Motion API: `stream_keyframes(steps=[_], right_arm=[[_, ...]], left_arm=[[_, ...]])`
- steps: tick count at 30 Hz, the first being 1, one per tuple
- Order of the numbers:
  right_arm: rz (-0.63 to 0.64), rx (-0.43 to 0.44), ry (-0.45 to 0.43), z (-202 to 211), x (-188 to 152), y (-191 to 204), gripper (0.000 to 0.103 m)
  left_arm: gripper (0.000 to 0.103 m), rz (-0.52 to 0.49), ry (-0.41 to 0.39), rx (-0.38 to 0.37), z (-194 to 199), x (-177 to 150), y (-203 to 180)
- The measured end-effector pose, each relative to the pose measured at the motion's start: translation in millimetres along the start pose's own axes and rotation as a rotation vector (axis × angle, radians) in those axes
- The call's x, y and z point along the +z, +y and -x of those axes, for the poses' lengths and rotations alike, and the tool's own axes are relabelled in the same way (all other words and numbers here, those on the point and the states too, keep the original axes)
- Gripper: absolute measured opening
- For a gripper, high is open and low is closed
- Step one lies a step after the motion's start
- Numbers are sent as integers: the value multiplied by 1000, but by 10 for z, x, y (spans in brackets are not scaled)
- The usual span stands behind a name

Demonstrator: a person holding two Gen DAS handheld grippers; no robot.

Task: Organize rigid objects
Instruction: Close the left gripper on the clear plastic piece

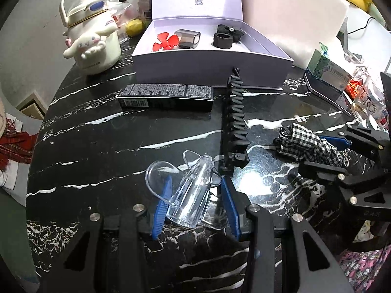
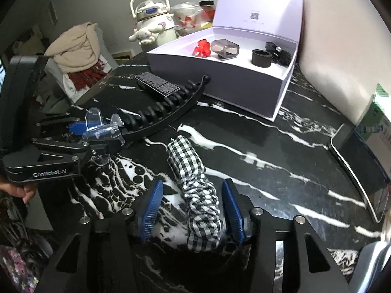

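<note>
Lying between the blue pads of the left gripper point(image 1: 193, 202), a clear plastic piece point(image 1: 188, 195) sat low over the black marble table point(image 1: 97, 146); the pads looked closed on it, probably ready to carry it to the open lavender box point(image 1: 212, 61), where a red fan point(image 1: 166, 42), a grey cap point(image 1: 188, 37) and a black ring point(image 1: 222, 40) already lay sorted. The right gripper point(image 2: 193, 210) stood apart around a checked cloth item point(image 2: 198, 195), its pads clear of the fabric. "GenRobot.AI" was legible on the left gripper's body. A long black hair clip point(image 1: 235, 122) and a barcoded black carton point(image 1: 166, 96) waited outside.
</note>
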State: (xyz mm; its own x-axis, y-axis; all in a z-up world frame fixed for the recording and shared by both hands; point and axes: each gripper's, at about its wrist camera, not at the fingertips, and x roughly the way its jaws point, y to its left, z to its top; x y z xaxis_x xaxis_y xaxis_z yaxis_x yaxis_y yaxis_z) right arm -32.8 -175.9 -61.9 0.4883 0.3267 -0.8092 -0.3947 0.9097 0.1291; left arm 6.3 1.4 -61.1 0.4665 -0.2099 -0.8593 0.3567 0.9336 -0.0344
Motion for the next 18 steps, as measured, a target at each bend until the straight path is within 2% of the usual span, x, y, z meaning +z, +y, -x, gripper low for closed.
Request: stream_keyframes(steps=[5, 9, 10, 18], right_arm=[[30, -12, -6, -24, 13, 53, 50], [42, -20, -16, -25, 8, 64, 25], [37, -19, -18, -21, 8, 55, 22], [20, 12, -16, 3, -6, 42, 20]], left_arm=[[42, 4, 6, 5, 14, -15, -2], [41, 18, 7, 1, 36, -32, 16], [40, 24, 7, -1, 45, -35, 25], [35, 64, 8, -13, 102, -50, 108]])
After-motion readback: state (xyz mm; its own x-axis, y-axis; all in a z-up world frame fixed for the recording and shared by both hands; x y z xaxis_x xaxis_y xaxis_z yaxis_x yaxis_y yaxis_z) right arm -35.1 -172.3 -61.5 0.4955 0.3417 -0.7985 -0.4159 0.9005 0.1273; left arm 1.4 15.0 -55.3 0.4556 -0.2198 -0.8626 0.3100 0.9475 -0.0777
